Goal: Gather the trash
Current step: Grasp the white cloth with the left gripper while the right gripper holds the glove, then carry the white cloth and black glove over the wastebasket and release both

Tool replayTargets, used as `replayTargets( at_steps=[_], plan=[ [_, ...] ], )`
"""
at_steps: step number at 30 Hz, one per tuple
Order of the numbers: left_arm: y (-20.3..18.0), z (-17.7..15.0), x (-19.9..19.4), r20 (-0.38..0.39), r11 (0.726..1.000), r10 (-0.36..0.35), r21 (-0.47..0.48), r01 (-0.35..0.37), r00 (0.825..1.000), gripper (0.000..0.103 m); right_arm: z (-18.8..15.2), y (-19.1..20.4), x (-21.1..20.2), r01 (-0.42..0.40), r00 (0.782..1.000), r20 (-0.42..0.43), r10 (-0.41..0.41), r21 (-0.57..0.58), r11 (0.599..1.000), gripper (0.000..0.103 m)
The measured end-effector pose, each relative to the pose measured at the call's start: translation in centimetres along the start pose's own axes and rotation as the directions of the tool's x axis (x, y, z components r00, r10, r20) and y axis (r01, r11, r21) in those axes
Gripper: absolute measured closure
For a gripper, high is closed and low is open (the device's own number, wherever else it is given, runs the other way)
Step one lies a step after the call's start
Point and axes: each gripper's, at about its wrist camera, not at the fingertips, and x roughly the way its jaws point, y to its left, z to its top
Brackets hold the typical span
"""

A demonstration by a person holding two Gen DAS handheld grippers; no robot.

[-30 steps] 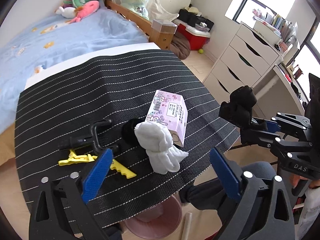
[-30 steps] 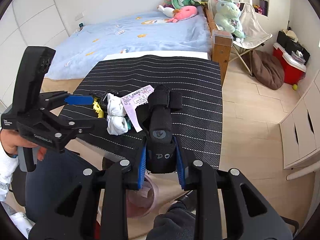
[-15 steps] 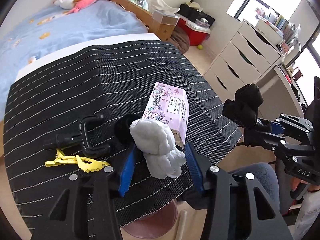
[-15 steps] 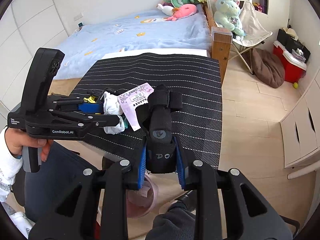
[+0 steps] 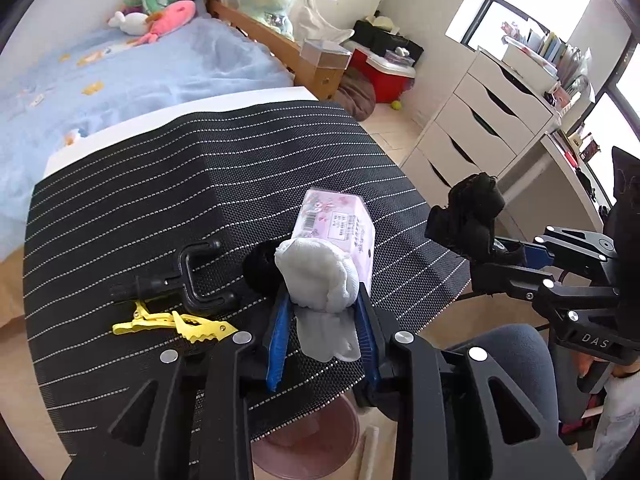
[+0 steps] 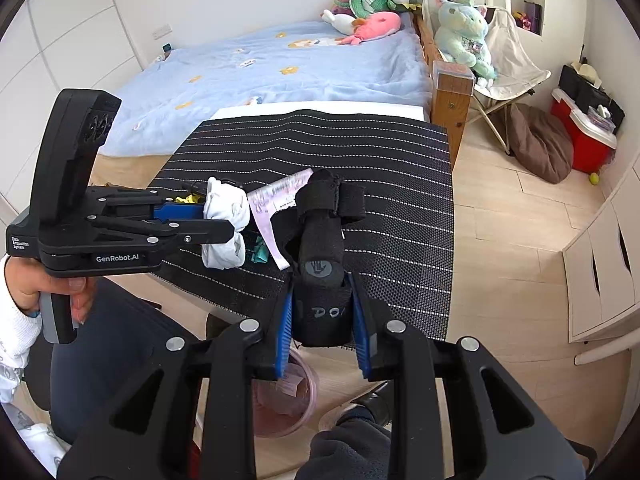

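White rolled socks (image 5: 318, 280) are clamped by the left gripper (image 5: 322, 320), whose jaws have just been closing, at the bench (image 5: 160, 200) edge beside a pink tissue pack (image 5: 340, 228). A black strap (image 6: 324, 264) is gripped by the right gripper (image 6: 322, 320).

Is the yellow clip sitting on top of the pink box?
No, the yellow clip lies flat on the striped mat, off to the side of the pink box.
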Motion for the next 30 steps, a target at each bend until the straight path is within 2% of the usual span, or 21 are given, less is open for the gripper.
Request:
replayTargets(
  at_steps=[15, 30],
  plan=[
    [-0.6, -1.8, -4.4, 0.064, 0.997, 0.045, 0.054, -0.048, 0.997, 0.073, 0.3, 2.6, -2.1, -0.023, 0.999, 0.032, 0.025, -0.057, 0.998, 0.077],
    [-2.3, -6.8, -9.4, 0.118, 0.990, 0.078, 0.108, -0.091, 0.990, 0.073, -2.4, 7.9, -5.6, -0.080, 0.996, 0.034, 0.087, -0.171, 0.982, 0.077]
  ],
)
